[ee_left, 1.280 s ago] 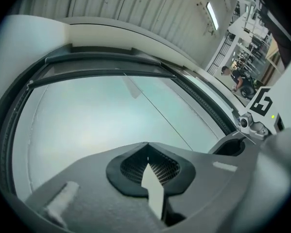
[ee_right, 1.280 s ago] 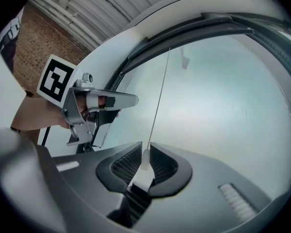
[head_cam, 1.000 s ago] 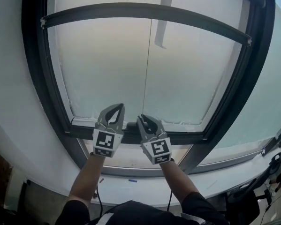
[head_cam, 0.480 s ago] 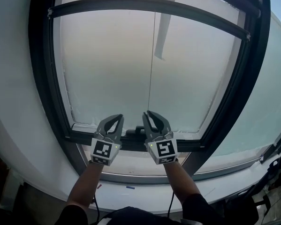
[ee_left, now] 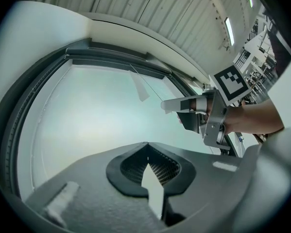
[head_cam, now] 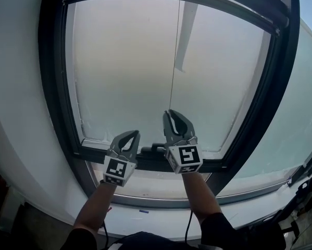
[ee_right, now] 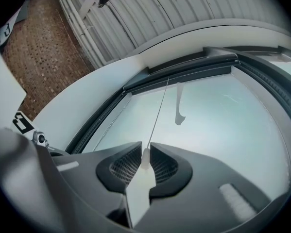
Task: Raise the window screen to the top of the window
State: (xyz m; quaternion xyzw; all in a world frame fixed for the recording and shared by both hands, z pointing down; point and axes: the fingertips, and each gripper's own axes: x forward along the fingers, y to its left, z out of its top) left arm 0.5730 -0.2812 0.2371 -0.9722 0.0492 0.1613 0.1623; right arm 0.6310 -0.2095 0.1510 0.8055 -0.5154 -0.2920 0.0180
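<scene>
**Inspector:** State of both tongs?

**Operator:** My right tongs (ee_right: 145, 144) are nearly closed and pinch the white pull tab (ee_right: 145, 158) at the end of the cord (ee_right: 158, 111). My left tongs (ee_left: 148, 143) are fully closed on nothing. In the head view they sit at 7 o'clock, by the lower window frame (head_cam: 150, 163).

**Inspector:** Position of the screen?

**Operator:** Its dark bottom bar (ee_right: 184, 71) lies at 12 o'clock, close under the top of the frame. I judge the raise nearly complete.

**Inspector:** Method for the remainder?

**Operator:** I would keep the pinch firm and let the tab travel up slowly in line with the cord. That way the bar climbs level and does not snap home. I would release only once the bar is seated, with the left tongs kept clear.

**Inspector:** Changes against a second ago?

**Operator:** The right tongs then stood level with the left, near the lower frame. Now they stand higher, toward the middle of the glass. The bar has moved nearer the top edge. The left tongs have hardly shifted, and the right pinch looks the same.
</scene>
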